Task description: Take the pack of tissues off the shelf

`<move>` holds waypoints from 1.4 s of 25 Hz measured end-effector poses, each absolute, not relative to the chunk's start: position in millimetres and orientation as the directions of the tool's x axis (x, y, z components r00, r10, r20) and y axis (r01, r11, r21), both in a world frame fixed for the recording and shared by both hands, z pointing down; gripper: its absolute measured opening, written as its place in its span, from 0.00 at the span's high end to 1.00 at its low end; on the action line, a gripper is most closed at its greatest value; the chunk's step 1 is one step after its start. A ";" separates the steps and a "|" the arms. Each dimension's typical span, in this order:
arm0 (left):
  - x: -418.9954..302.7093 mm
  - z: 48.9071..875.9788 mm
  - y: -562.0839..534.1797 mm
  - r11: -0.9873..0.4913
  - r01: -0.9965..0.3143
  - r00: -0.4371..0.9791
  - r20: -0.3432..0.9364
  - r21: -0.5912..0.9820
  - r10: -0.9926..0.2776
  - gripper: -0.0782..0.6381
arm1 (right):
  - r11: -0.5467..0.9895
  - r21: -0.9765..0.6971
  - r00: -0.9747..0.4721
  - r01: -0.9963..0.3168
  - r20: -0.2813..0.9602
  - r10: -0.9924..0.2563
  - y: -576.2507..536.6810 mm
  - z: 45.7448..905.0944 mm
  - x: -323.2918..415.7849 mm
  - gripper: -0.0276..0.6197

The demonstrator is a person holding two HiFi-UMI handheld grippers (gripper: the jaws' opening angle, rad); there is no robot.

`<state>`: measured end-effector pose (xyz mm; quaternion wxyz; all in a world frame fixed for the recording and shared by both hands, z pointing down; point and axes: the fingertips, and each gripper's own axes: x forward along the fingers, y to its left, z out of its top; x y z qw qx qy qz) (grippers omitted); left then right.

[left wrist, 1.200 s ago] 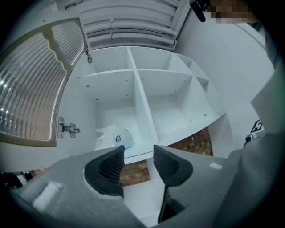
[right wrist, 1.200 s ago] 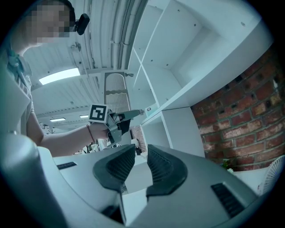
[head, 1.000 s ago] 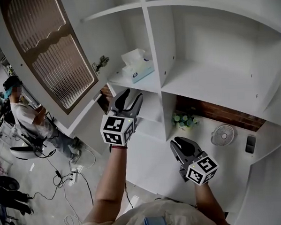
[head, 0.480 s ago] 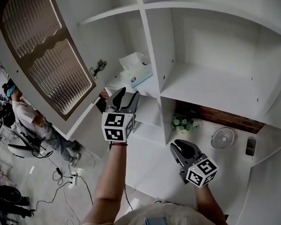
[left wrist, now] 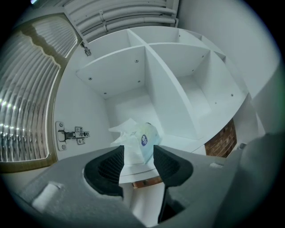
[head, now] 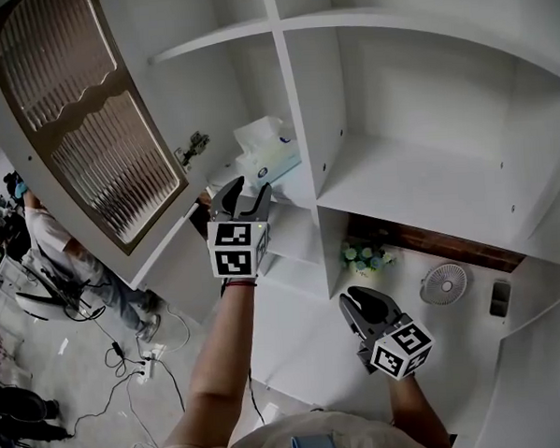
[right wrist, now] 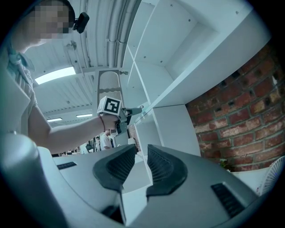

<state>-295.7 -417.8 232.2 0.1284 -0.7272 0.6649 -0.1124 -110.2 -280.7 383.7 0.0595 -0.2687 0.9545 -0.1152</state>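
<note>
- The pack of tissues (head: 268,146) sits in an upper left compartment of a white shelf (head: 303,178), near the front edge, with a loose tissue sticking up from its top.
- The left gripper (head: 239,191) is raised level in front of that compartment. Its jaws stand apart with nothing between the pads. In the left gripper view the pack shows framed in the gap but farther back, so this looks like lining up for a grasp.
- The right gripper (head: 364,303) hangs lower, near the body. Its jaws are a little apart and empty, so it seems to be kept out of the way.
- A ribbed cabinet door (head: 78,117) stands swung open at the left, leaving the compartment clear to reach.
- A small fan (head: 444,282) and flowers (head: 361,256) sit on the lower surface, well apart from the pack.
</note>
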 end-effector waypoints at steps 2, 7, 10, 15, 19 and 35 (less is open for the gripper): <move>-298.8 230.0 -421.1 -0.059 -0.934 0.066 -0.008 -0.353 -0.998 0.62 | 0.827 -0.253 -0.847 -0.502 -0.049 -0.529 -282.9 384.1 -109.9 0.83; -302.8 221.8 -427.9 -0.003 -0.900 0.010 -0.012 -0.436 -1.000 0.53 | 0.824 -0.255 -0.845 -0.507 -0.045 -0.534 -288.0 386.2 -109.4 0.83; -299.6 218.7 -434.0 -0.005 -0.877 0.009 -0.006 -0.480 -1.000 0.51 | 0.821 -0.257 -0.842 -0.510 -0.043 -0.537 -290.2 387.0 -109.6 0.83; -294.4 216.7 -443.3 -0.013 -0.854 0.005 0.017 -0.519 -1.000 0.50 | 0.817 -0.260 -0.840 -0.515 -0.039 -0.542 -292.1 388.5 -109.5 0.83; -292.2 220.0 -449.1 -0.027 -0.853 0.006 0.042 -0.521 -0.999 0.50 | 0.814 -0.261 -0.837 -0.519 -0.037 -0.545 -292.7 389.3 -109.2 0.83; -285.4 231.0 -444.8 -0.060 -0.857 0.014 0.094 -0.512 -0.996 0.77 | 0.804 -0.261 -0.827 -0.535 -0.033 -0.561 -284.4 389.8 -102.8 0.83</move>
